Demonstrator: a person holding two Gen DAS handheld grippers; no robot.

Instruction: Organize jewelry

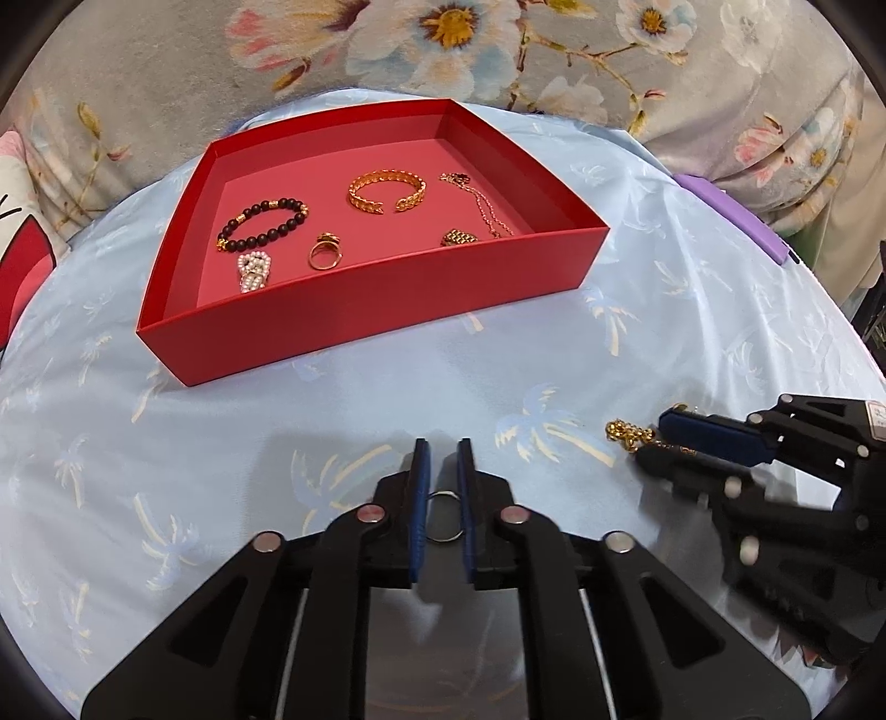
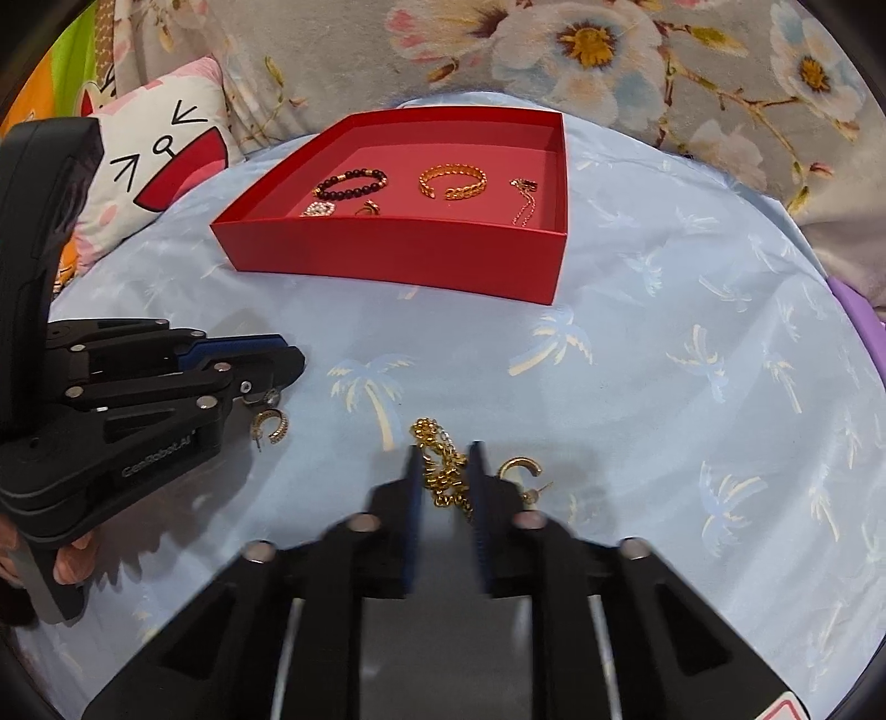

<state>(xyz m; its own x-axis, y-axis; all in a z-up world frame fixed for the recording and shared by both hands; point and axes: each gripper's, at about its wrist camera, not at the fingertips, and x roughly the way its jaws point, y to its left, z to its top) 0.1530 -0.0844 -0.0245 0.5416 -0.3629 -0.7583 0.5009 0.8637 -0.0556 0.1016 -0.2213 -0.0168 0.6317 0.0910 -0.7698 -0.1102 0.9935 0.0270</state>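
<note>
A red tray (image 1: 387, 288) (image 2: 398, 260) sits on the light blue cloth and holds a black bead bracelet (image 1: 263, 224), a gold cuff (image 1: 387, 191), a thin chain (image 1: 487, 207), a pearl piece (image 1: 253, 271) and rings. My left gripper (image 1: 443, 448) is shut on a silver ring (image 1: 446, 515) just above the cloth; it also shows in the right wrist view (image 2: 288, 360). My right gripper (image 2: 446, 451) has its pads close around a gold chain (image 2: 443, 471) lying on the cloth; the chain's end shows in the left wrist view (image 1: 628, 435).
A gold hoop earring (image 2: 271, 426) lies by the left gripper and another (image 2: 520, 471) beside the right fingers. A cat pillow (image 2: 160, 155) and floral bedding (image 1: 498, 50) lie behind the tray. A purple object (image 1: 736, 216) is at the right.
</note>
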